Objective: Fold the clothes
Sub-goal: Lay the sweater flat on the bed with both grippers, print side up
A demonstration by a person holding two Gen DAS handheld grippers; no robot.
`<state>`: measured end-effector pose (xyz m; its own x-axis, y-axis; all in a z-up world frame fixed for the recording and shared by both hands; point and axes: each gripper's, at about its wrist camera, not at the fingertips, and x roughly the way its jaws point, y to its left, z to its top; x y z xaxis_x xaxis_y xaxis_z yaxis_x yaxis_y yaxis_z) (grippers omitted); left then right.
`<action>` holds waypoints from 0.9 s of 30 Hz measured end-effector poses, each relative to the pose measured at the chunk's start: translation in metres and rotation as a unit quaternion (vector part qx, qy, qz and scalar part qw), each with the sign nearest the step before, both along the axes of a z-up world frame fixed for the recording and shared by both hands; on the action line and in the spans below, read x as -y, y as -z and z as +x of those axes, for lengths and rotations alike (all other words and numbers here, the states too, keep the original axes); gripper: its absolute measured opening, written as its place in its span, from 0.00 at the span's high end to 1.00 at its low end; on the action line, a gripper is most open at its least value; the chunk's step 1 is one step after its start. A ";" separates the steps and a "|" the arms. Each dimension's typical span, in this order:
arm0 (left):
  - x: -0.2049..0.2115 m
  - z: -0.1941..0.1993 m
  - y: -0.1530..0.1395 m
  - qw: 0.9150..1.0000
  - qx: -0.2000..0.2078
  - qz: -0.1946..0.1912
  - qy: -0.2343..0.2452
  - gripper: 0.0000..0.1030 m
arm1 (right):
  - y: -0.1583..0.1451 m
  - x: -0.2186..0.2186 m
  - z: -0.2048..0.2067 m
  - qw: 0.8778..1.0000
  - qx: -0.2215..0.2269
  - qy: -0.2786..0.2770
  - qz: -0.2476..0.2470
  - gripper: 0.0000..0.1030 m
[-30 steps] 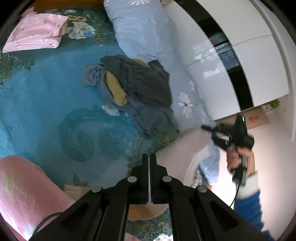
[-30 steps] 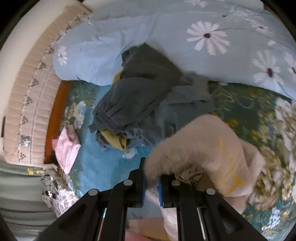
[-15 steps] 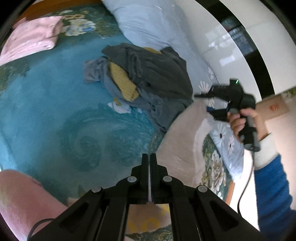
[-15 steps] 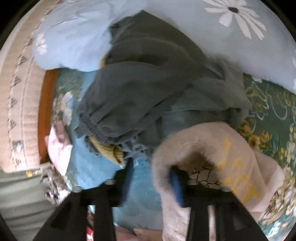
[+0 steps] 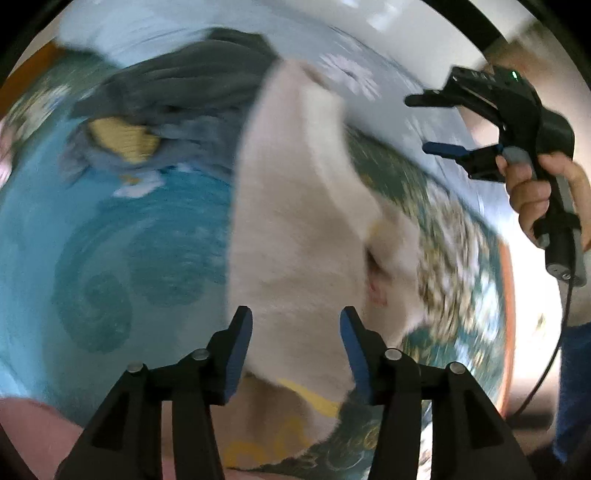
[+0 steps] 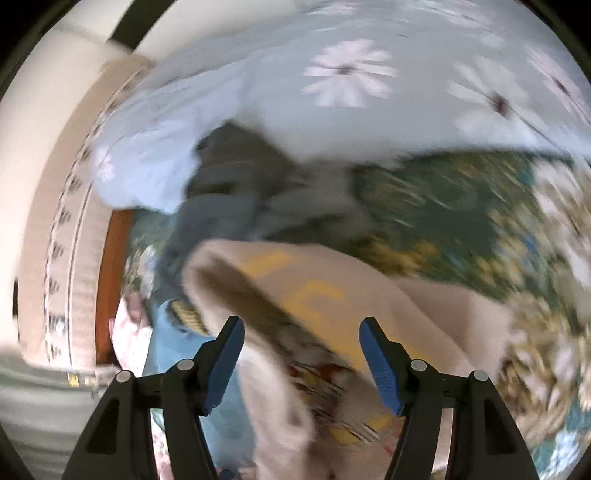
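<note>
A fluffy cream garment with yellow print (image 5: 299, 221) lies on the blue-green patterned bed cover, blurred by motion. My left gripper (image 5: 295, 332) is open, its blue pads on either side of the garment's near edge. My right gripper (image 6: 301, 343) is open just above the same cream garment (image 6: 332, 295); it also shows in the left wrist view (image 5: 432, 123), open, held up at the right. A heap of dark grey and mustard clothes (image 5: 177, 110) lies beyond the cream garment.
A light blue daisy-print duvet (image 6: 332, 92) lies bunched behind the heap. A folded pink garment (image 6: 129, 332) sits by the wooden bed edge (image 6: 107, 280). The bed cover (image 5: 110, 240) spreads to the left. White wardrobe doors (image 5: 424, 26) stand beyond the bed.
Both grippers have opened and let go of the cream garment, which now lies spread on the bed. The left gripper has swung closer over it; the right hand has risen.
</note>
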<state>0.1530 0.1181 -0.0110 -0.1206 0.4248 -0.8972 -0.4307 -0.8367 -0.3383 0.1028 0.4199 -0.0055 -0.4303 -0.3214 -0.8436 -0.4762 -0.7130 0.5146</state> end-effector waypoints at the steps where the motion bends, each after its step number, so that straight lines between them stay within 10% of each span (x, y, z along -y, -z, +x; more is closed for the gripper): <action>1: -0.010 0.006 0.003 1.000 -0.003 -0.010 0.021 0.48 | 0.006 -0.009 0.015 1.000 0.004 0.020 -0.008 0.34; 9: -0.044 0.026 0.039 0.986 0.002 -0.151 0.076 0.45 | 0.044 -0.045 0.077 0.994 0.039 0.094 -0.039 0.34; 15: 0.004 0.002 0.039 0.989 0.021 -0.144 -0.026 0.88 | 0.053 -0.033 0.071 0.994 0.039 0.081 -0.058 0.34; 27: 0.114 -0.096 0.018 0.975 0.015 -0.108 -0.192 0.93 | 0.054 0.012 0.048 0.999 0.034 -0.023 -0.009 0.34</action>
